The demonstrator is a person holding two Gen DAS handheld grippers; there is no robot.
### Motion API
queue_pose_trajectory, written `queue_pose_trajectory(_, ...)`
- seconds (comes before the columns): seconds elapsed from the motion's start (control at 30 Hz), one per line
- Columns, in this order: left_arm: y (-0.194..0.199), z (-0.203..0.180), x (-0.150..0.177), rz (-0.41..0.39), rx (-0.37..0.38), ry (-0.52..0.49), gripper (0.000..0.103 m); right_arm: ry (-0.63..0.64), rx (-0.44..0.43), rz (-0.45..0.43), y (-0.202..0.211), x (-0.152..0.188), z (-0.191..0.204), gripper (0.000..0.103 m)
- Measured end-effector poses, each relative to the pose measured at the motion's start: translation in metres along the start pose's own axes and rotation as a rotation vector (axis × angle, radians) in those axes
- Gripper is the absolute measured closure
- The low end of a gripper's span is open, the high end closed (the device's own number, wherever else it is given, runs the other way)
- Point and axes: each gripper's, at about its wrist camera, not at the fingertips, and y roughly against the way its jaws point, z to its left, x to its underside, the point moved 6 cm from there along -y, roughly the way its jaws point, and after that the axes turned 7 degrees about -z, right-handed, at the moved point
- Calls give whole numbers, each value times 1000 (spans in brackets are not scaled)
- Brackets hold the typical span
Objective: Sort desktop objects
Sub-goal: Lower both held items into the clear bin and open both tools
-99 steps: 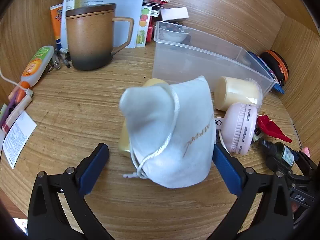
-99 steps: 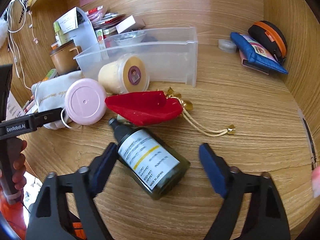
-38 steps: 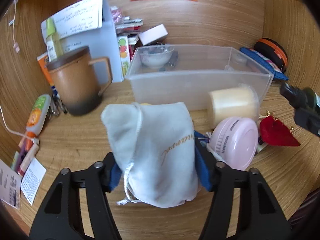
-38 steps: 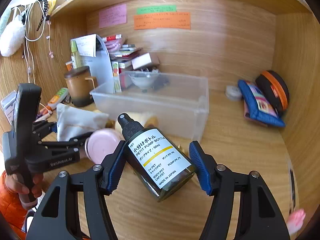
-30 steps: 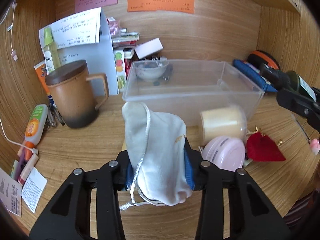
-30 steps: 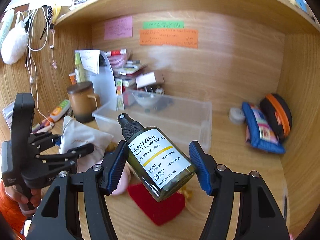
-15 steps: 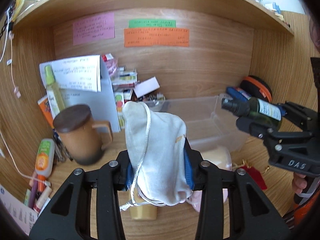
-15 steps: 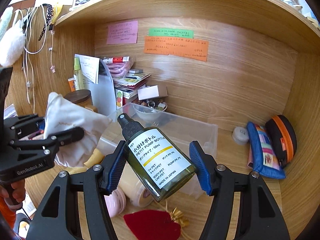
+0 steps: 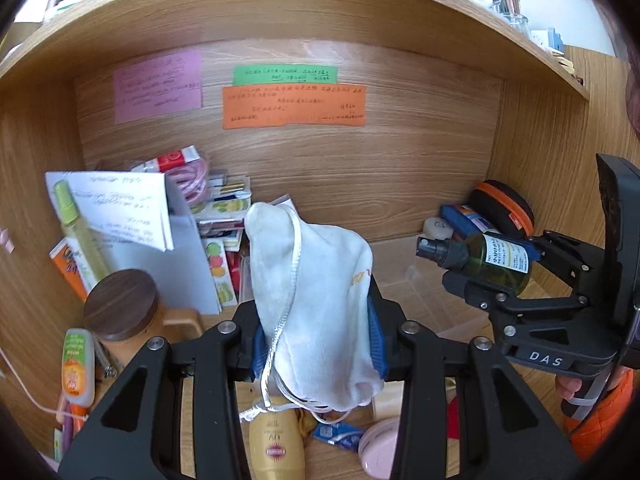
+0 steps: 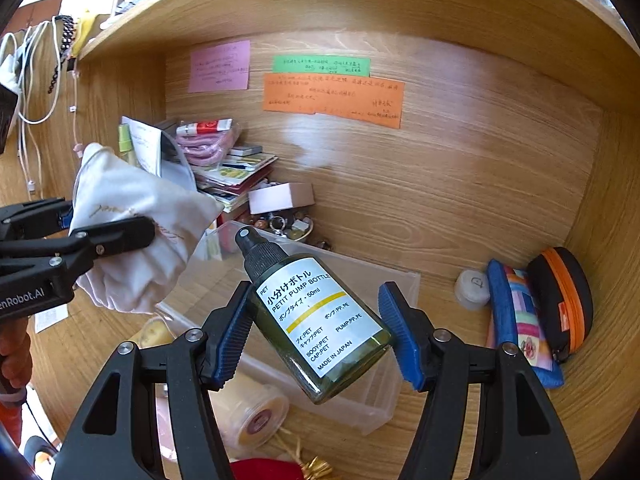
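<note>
My left tool (image 9: 316, 340) clamps the white pouch (image 9: 316, 304); my right tool (image 10: 316, 338) grips the spray bottle (image 10: 316, 320). Both hang above the clear bin (image 10: 360, 400), at 6 o'clock. I should lower each inside the rim before letting go.

sticky-note (image 9: 294, 106) writing too small, mug (image 9: 128, 320) half hidden, pink case (image 9: 380, 450) cut off

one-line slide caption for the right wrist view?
Right gripper holds a dark green labelled pump bottle above the clear plastic bin; left gripper holds a white drawstring cloth pouch aloft.
</note>
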Motion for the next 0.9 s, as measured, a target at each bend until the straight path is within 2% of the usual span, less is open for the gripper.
queue_pose_trajectory(0.33, -54, 1, -11, 85, 59, 16, 63, 11, -2, 102, -40, 6, -16, 43)
queue_pose_trajectory(0.5, -84, 2, 0, 155, 76, 21, 63, 9, -38, 161, -60, 13, -18, 43)
queue_pose_trajectory(0.9, -139, 1, 38, 304, 94, 11, 63, 103, -15, 308, -104, 35, -22, 43)
